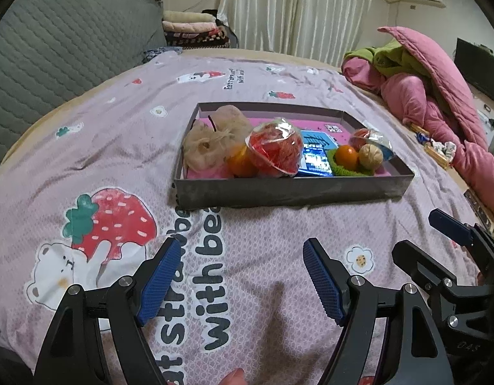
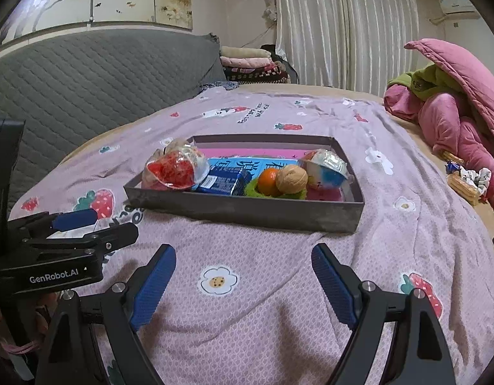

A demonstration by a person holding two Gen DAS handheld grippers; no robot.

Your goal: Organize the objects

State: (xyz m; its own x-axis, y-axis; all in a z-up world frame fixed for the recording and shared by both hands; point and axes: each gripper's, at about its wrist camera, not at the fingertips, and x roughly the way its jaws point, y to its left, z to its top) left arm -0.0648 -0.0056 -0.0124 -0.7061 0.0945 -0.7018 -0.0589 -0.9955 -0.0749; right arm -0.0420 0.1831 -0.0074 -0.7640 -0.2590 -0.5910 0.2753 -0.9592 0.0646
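A shallow grey box [image 1: 292, 192] [image 2: 247, 211] sits on the pink bedspread ahead of both grippers. It holds a beige mesh pouch [image 1: 211, 141], a clear pack of red pieces [image 1: 276, 150] [image 2: 176, 166], an orange [image 1: 242, 162], a blue carton [image 1: 314, 157] [image 2: 227, 176], a small orange [image 1: 347, 157] [image 2: 268, 181] and a walnut [image 1: 370, 156] [image 2: 292, 178] on a green knitted piece, and a blue-and-white cup [image 2: 327, 168]. My left gripper [image 1: 239, 279] is open and empty above the bedspread. My right gripper [image 2: 243, 285] is open and empty beside it.
A grey quilted headboard [image 1: 64, 51] runs along the left. A heap of pink and green bedding [image 1: 439, 96] lies at the right, with snack packets [image 2: 465, 179] near it. Folded blankets [image 1: 195, 29] and white curtains stand behind the bed.
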